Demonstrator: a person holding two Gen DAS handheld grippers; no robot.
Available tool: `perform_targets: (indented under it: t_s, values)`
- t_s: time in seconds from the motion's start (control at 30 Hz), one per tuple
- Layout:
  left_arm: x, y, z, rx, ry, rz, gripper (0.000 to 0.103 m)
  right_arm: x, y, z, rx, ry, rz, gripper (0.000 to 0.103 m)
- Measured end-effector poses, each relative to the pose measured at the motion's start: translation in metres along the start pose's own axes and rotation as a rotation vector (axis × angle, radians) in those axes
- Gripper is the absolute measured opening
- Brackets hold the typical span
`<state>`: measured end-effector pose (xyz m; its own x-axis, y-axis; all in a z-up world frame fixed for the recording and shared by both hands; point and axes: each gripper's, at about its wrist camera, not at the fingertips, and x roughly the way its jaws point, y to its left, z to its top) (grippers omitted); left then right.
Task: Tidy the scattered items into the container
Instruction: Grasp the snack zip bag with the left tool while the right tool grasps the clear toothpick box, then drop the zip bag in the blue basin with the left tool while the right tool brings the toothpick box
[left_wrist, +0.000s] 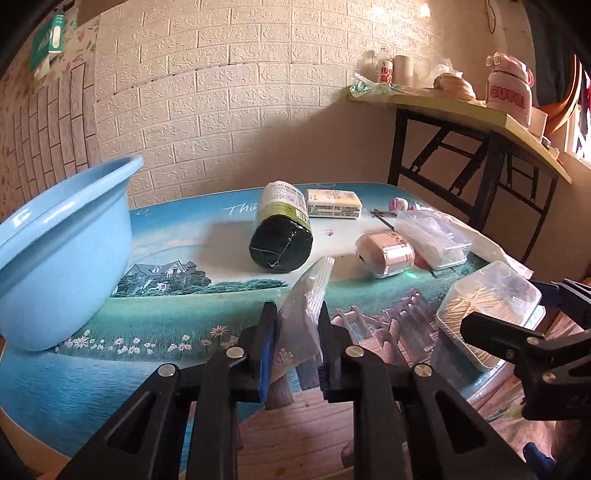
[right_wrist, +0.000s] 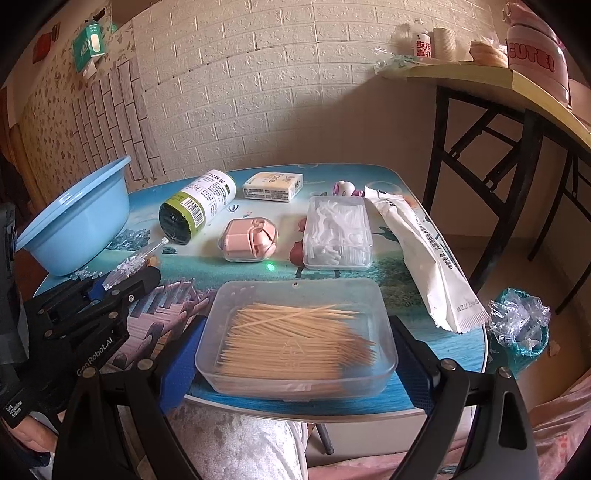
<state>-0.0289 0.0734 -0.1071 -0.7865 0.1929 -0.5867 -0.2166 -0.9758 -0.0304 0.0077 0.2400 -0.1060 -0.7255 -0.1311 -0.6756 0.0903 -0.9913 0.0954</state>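
Observation:
A light blue basin (left_wrist: 55, 254) stands at the table's left; it also shows in the right wrist view (right_wrist: 77, 221). My left gripper (left_wrist: 297, 317) is shut on a small clear plastic packet (left_wrist: 306, 295), held above the table right of the basin; the gripper shows in the right wrist view (right_wrist: 122, 280) too. My right gripper (right_wrist: 295, 354) is open, its fingers on either side of a clear box of toothpicks (right_wrist: 295, 339) at the table's front edge, not clamped. The box also shows in the left wrist view (left_wrist: 487, 306).
On the table lie a dark green roll with a white label (right_wrist: 195, 210), a tissue pack (right_wrist: 273, 186), a pink case (right_wrist: 249, 240), a clear floss-pick box (right_wrist: 338, 232) and a long white sachet (right_wrist: 424, 254). A folding table (right_wrist: 480, 81) stands at the right.

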Motion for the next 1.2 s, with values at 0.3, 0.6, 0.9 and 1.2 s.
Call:
perform_targets:
  t_s: [0.3,0.6,0.9,1.2]
  values:
    - [-0.013,0.010,0.008,-0.048,-0.037,-0.047,0.013,-0.008,0.003,0.006,0.005,-0.021,0.003,0.093]
    - [-0.044,0.022,0.027,-0.079,-0.105,-0.023,0.013,-0.019,0.016,0.014,-0.008,-0.031,-0.017,0.093]
    - [-0.075,0.040,0.041,-0.125,-0.159,0.001,0.013,-0.041,0.038,0.029,-0.052,-0.077,-0.041,0.093]
    - [-0.108,0.075,0.058,-0.160,-0.231,0.011,0.013,-0.066,0.085,0.063,-0.095,-0.122,0.002,0.093]
